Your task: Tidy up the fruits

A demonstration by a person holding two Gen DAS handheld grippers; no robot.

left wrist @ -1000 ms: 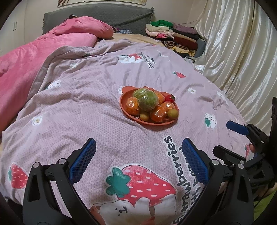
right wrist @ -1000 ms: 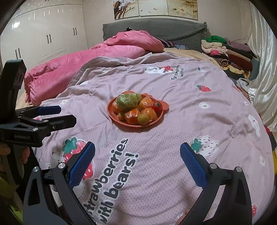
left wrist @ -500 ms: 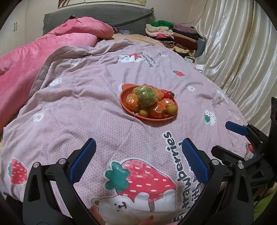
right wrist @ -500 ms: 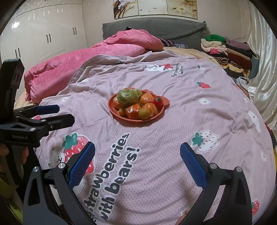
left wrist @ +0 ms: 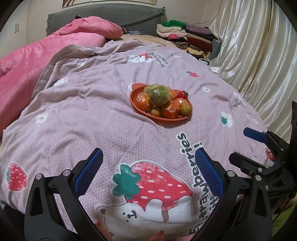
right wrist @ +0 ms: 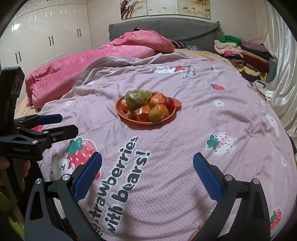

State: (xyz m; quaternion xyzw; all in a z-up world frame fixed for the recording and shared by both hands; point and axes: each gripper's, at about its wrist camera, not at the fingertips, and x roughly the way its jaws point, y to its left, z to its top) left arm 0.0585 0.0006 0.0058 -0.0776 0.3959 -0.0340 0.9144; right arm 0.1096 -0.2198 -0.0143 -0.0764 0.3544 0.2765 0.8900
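A bed fills both views, spread with a mauve quilt (right wrist: 185, 133) printed with strawberries, bears and the words "strawberries with bears!". A pink duvet (right wrist: 89, 66) is bunched along its far left side below a grey headboard (right wrist: 167, 29), and a stack of folded clothes (right wrist: 239, 53) sits at the far right beside a cream satin curtain (left wrist: 256, 48).

Near the middle of the quilt rests an orange plate (right wrist: 130, 118) heaped with fruit: a large green fruit in film (left wrist: 159, 95) on top, wrapped oranges (left wrist: 171, 111) around it, small yellow-green fruits (right wrist: 155, 115) at the near edge and a red tomato (right wrist: 169, 103) at the far right.

The left gripper (left wrist: 148, 174) and the right gripper (right wrist: 147, 175) both hover over the near quilt, well short of the plate, jaws spread wide and empty.

Only the right wrist view shows the white wardrobe doors (right wrist: 46, 40) and the paintings (right wrist: 165, 8) above the headboard; the left wrist view cuts the wall off higher up. Each view catches the other gripper at its edge, partly cropped. What kind the small fruits are is hard to tell.
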